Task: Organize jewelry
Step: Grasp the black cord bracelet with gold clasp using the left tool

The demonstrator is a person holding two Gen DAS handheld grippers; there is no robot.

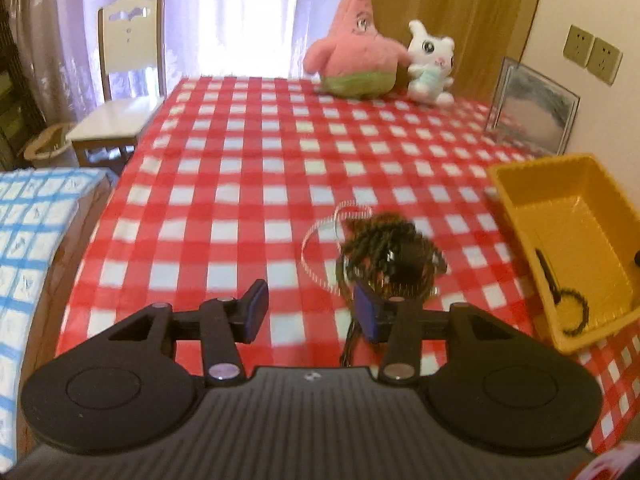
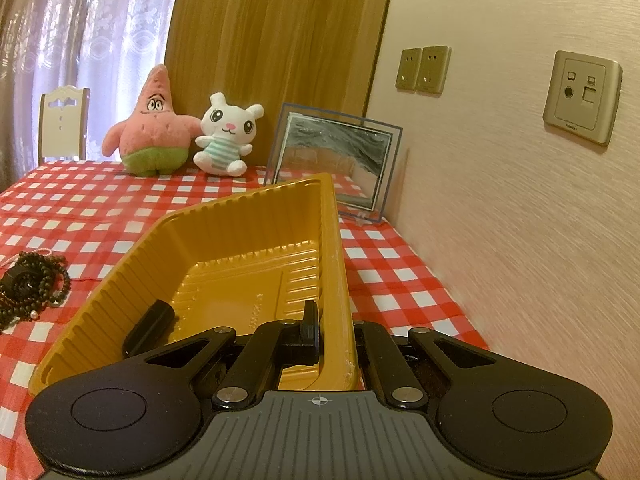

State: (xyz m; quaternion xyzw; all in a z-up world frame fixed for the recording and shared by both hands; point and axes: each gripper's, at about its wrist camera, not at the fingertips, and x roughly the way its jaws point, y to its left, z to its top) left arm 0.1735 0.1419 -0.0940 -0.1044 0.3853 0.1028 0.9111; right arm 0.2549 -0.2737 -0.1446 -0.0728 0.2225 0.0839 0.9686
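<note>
The bead pile (image 1: 390,252) is motion-blurred, partly behind the left gripper (image 1: 312,312).

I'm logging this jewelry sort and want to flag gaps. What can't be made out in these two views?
- Jewelry pile, left wrist view: motion-blurred and partly behind a left gripper finger; separate pieces can't be counted.
- Right gripper, right wrist view: its outer finger is hidden behind the yellow tray wall.
- Tray's near end, right wrist view: covered by the gripper body.

daylight thru curtains (image 1: 224,20), blown out | warm indoor tone | jewelry pile (image 1: 390,254) motion-blurred | fisheye bend + dark corners | right view sharper
</note>
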